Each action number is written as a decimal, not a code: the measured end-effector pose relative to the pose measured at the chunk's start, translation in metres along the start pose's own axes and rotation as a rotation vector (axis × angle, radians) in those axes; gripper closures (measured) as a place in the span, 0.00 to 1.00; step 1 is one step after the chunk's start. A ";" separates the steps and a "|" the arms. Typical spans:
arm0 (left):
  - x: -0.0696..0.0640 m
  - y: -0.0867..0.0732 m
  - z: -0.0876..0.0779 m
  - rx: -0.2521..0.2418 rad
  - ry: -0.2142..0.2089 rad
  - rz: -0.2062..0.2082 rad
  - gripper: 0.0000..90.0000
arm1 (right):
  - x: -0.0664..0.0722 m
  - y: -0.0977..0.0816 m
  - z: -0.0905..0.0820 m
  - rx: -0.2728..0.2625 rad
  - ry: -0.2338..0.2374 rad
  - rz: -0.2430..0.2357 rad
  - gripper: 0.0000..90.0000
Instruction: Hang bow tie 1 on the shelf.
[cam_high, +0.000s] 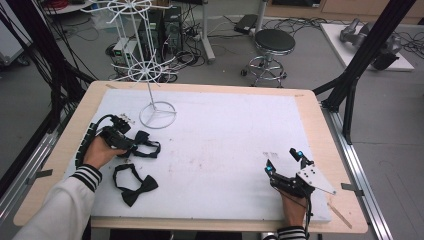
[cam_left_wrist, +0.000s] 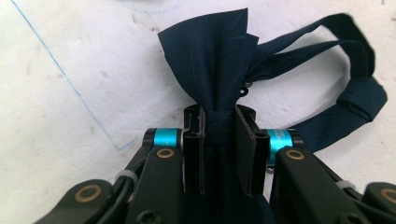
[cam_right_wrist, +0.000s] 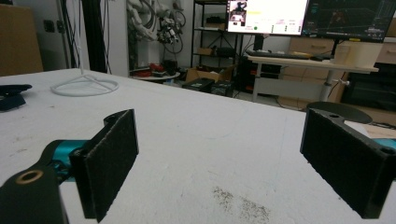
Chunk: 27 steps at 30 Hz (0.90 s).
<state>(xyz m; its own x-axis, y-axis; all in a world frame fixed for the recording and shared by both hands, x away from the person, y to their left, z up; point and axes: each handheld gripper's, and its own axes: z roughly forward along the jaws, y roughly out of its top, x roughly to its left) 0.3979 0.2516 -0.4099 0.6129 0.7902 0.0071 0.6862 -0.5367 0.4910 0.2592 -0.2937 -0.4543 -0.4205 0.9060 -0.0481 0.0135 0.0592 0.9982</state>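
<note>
Left gripper view had the left tool (cam_left_wrist: 219, 133) clamped on the knot of a dark navy bow tie (cam_left_wrist: 210, 60), pads pressed flat against either side of the pinched middle. One wing of the tie fanned straight ahead of the jaws, while its neck strap (cam_left_wrist: 359, 88) looped off to the right of that view and doubled back beneath the tool; the wing nearer the camera was lost between the jaws. A faint blue pen line (cam_left_wrist: 65, 77) crossed the white counter (cam_left_wrist: 56, 140) beside it.

From the high view, the same tool (cam_high: 131, 145) sat at the counter's left side, the tie (cam_high: 146, 148) lying just beyond the hand, its long axis running roughly left to right. A second bow tie (cam_high: 134, 185), black, lay loose nearer the person, well clear of the tool. The right tool (cam_high: 282, 162) rested far across the counter with its jaws spread wide and nothing between them, so the left hand was plainly the nearer to both ties.

Farther back stood a white wire rack (cam_high: 150, 70), its ring base (cam_high: 157, 115) on the counter just beyond the gripped tie; any lift toward it would likely travel up and away from the person. Its top was cut off by the frame, and whether its arms ended in hooks could not be made out.
</note>
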 end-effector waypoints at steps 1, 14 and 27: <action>0.000 0.000 -0.002 -0.003 0.002 0.009 0.83 | 0.000 0.000 0.000 0.000 0.000 0.001 0.12; 0.000 -0.004 -0.015 -0.091 0.012 0.027 0.83 | 0.000 0.000 0.000 0.003 0.000 -0.001 0.12; 0.002 -0.009 -0.036 -0.261 0.031 0.016 0.83 | 0.001 0.000 0.000 0.003 -0.001 -0.001 0.12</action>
<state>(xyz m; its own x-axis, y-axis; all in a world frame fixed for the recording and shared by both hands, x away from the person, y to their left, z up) 0.3793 0.2686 -0.3833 0.6079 0.7929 0.0420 0.5496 -0.4583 0.6985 0.2589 -0.2932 -0.4542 -0.4199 0.9062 -0.0492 0.0156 0.0614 0.9980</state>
